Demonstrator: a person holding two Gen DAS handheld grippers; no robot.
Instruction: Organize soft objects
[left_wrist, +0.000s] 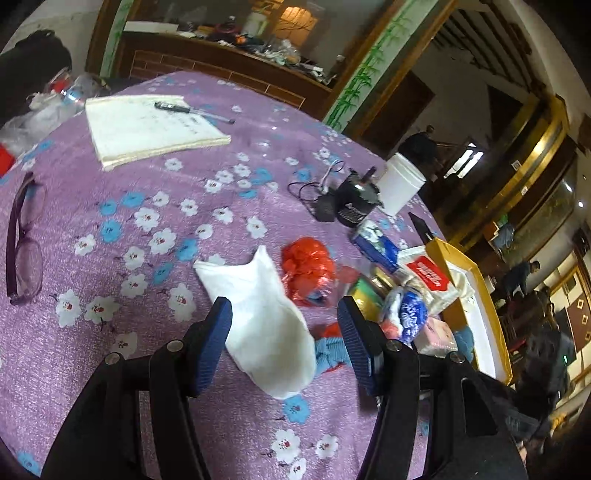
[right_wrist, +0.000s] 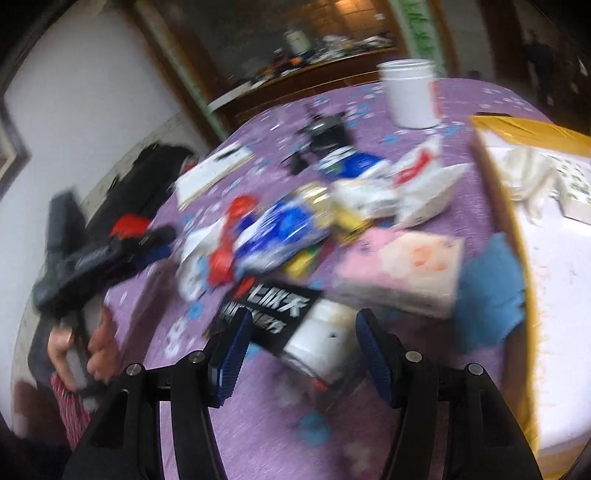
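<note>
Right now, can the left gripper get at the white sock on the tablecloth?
Probably yes. The left gripper is open, the white sock lies flat between its fingers, and nothing covers it; only a blue knit piece touches one edge.

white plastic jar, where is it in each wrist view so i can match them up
Left wrist view: the white plastic jar stands right of centre at the far table edge, beside the black motor.
Right wrist view: the jar stands top centre-right, beyond the clutter.
Shared landmark: the yellow-rimmed box, at the right in both.
</note>
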